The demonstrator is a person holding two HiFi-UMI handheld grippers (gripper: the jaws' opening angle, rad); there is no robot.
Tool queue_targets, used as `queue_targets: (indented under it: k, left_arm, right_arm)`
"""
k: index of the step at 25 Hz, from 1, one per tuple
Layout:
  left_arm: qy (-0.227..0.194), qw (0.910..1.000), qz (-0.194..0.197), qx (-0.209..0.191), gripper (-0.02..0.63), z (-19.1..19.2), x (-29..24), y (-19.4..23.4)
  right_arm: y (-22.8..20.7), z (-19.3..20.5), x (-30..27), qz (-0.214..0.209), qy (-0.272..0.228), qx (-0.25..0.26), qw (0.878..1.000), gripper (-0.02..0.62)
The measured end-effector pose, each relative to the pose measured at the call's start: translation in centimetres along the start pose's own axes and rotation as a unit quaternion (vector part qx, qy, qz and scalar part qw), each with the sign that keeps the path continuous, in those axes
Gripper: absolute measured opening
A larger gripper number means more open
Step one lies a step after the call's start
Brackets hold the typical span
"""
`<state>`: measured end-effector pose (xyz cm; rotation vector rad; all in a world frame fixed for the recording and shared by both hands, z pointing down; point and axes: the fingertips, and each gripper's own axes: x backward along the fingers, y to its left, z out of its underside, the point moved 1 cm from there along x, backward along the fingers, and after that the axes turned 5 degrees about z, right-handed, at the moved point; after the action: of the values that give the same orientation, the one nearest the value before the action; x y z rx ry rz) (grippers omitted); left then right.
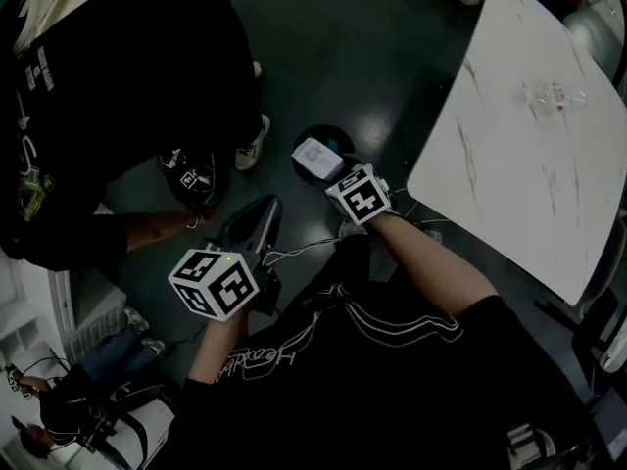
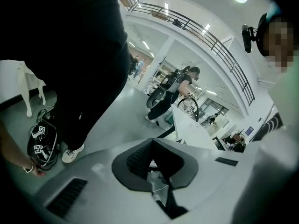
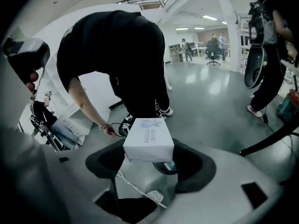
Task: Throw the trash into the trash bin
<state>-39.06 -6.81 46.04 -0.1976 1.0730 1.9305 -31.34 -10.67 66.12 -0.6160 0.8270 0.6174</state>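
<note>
My right gripper [image 1: 325, 167] is shut on a white cardboard box [image 1: 314, 156] with a faint blue print. In the right gripper view the box [image 3: 148, 139] sits squarely between the dark jaws. Under it on the grey floor is a small round black trash bin [image 1: 331, 139], and part of its rim [image 3: 164, 168] shows below the box with something blue inside. My left gripper [image 1: 261, 215] hangs lower left of the box, pointing toward the floor. Its jaws are shut with nothing between them [image 2: 153, 149].
A white marbled table [image 1: 529, 164] fills the right side, with a clear plastic item [image 1: 554, 96] on it. A person in black [image 1: 127, 76] bends over at left, hand near a black device [image 1: 192, 176] on the floor. A white cable [image 1: 306, 247] lies below the grippers.
</note>
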Motion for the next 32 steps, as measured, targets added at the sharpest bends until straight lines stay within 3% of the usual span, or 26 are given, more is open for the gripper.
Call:
queue_targets:
  k: [4, 7, 12, 17, 25, 28, 32]
  left_arm:
    - [0.013, 0.9999, -0.003, 0.001, 0.006, 1.2, 0.2, 0.5]
    - [0.019, 0.9998, -0.004, 0.007, 0.006, 2.0, 0.2, 0.5]
    - [0.02, 0.9998, -0.007, 0.001, 0.006, 2.3, 0.0, 0.2]
    - [0.019, 0.9998, -0.008, -0.003, 0.006, 2.5, -0.2, -0.3]
    - [0.015, 0.9997, 0.007, -0.02, 0.006, 1.6, -1.6, -2.5]
    - [0.015, 0.9992, 0.019, -0.032, 0.006, 1.1, -2.8, -4.0]
    - [0.015, 0.9982, 0.037, -0.045, 0.006, 0.5, -4.2, -6.7]
  right_arm:
    - [-1.0, 2.5, -2.8, 0.002, 0.031, -0.024, 0.999, 0.347]
    - [-0.9, 1.9, -3.6, -0.016, 0.018, -0.056, 0.998, 0.347]
    - [-1.6, 1.8, -5.0, -0.002, 0.0, -0.099, 0.995, 0.351]
    - [-0.8, 3.4, -4.3, -0.021, 0.012, -0.099, 0.995, 0.351]
    - [1.2, 3.2, -0.1, -0.07, -0.034, -0.117, 0.99, 0.35]
    - [2.6, 2.4, 3.5, -0.095, -0.061, -0.091, 0.989, 0.35]
    - [4.5, 0.4, 9.8, -0.155, -0.123, -0.08, 0.977, 0.348]
